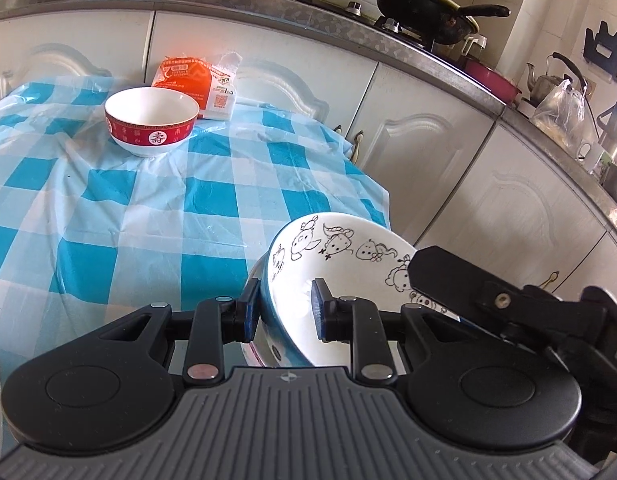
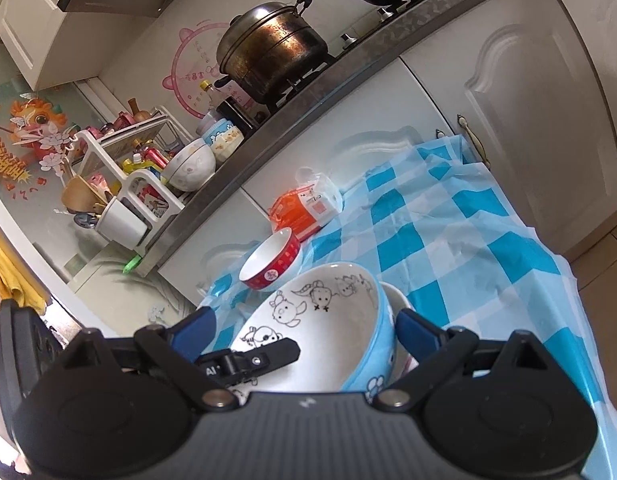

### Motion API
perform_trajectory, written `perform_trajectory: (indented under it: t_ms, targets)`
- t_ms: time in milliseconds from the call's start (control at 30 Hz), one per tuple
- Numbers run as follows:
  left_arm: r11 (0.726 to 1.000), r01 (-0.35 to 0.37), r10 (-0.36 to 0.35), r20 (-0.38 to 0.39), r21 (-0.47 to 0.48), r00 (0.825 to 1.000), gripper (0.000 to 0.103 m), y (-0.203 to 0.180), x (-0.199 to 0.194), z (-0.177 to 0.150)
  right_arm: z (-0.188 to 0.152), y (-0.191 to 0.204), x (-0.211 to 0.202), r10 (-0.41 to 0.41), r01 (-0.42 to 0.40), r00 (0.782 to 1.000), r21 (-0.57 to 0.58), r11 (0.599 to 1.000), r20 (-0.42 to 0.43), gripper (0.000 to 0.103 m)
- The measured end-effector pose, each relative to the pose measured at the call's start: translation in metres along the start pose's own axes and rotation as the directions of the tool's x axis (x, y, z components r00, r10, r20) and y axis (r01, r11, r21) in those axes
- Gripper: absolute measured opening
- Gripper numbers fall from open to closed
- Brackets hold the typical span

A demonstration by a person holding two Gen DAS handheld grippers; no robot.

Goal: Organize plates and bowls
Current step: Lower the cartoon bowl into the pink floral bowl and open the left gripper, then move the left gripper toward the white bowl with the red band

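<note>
We saw the left claw (image 1: 284, 311) closed narrow on the cartoon bowl (image 1: 348, 264). One pad was outside its blue wall and the other inside against the white, so the rim ran between the two fingers. The bowl was tipped up on edge right at the fingertips, its drawn inside facing the claw's right. Ahead and to the left of that claw, well apart from it, the red bowl (image 1: 151, 126) stood upright on the blue-checked tablecloth (image 1: 108, 208). Just behind the red bowl an orange packet (image 1: 184, 80) lay by the cupboard doors. Far ahead and to the claw's right, a black wok (image 1: 420, 16) sat on the stove.

The right claw (image 2: 304, 330) stood wide, gripping nothing, its blue-padded fingers (image 2: 412, 326) on either side of the same cartoon bowl. Its left pad was clear of the rim, with cloth showing in the gap. Whether its right pad touched anything we could not tell. A second white bowl (image 2: 398, 304) lay between that right finger and the cartoon bowl's blue wall. It seemed to cradle the cartoon bowl, though we could not see how far one sat in the other. From the right claw's left, a black finger of the left claw reached in over the near rim. Ahead of the right claw and slightly left was the red bowl, and farther up and left a steel pot (image 2: 272, 52) sat on the stove.
</note>
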State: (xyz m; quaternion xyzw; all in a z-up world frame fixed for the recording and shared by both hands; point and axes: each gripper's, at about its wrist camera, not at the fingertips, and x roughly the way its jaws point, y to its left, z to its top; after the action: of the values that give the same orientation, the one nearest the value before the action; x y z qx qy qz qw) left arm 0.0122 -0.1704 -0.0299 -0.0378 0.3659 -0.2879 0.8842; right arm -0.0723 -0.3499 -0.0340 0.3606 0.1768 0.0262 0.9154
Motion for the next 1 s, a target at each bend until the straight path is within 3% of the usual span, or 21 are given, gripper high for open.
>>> perform_trajectory:
  t_ms: [200,333,500,667,800,1000]
  targets:
    - [1.0,0.024,-0.024,0.028,-0.008,0.999,0.033,0.003,-0.008,-0.001,0.0,0.004,-0.001,-0.03,0.031,0.999,-0.035,0.999,0.016,0.098]
    - [1.0,0.026,-0.027,0.098,0.008,0.995,0.05,0.003,-0.023,0.001,0.002,0.013,-0.007,-0.044,0.049,0.998,-0.093,0.994,0.054,0.099]
    - [0.999,0.044,-0.044,0.134,0.004,0.99,0.059,0.007,-0.042,0.007,0.009,0.023,-0.016,-0.048,0.06,0.993,-0.119,0.991,0.106,0.1]
    - [0.999,0.034,-0.032,0.156,-0.004,0.987,0.076,0.016,-0.061,0.007,0.009,0.031,-0.024,-0.056,0.075,0.988,-0.127,0.989,0.142,0.102]
    - [1.0,0.028,-0.026,0.186,-0.008,0.982,0.099,0.024,-0.075,0.004,0.005,0.036,-0.022,-0.06,0.078,0.989,-0.132,0.988,0.133,0.102]
    - [1.0,0.007,0.0,0.256,-0.03,0.967,0.103,0.052,-0.092,-0.004,-0.004,0.05,-0.018,-0.045,0.063,0.992,-0.155,0.986,0.121,0.102]
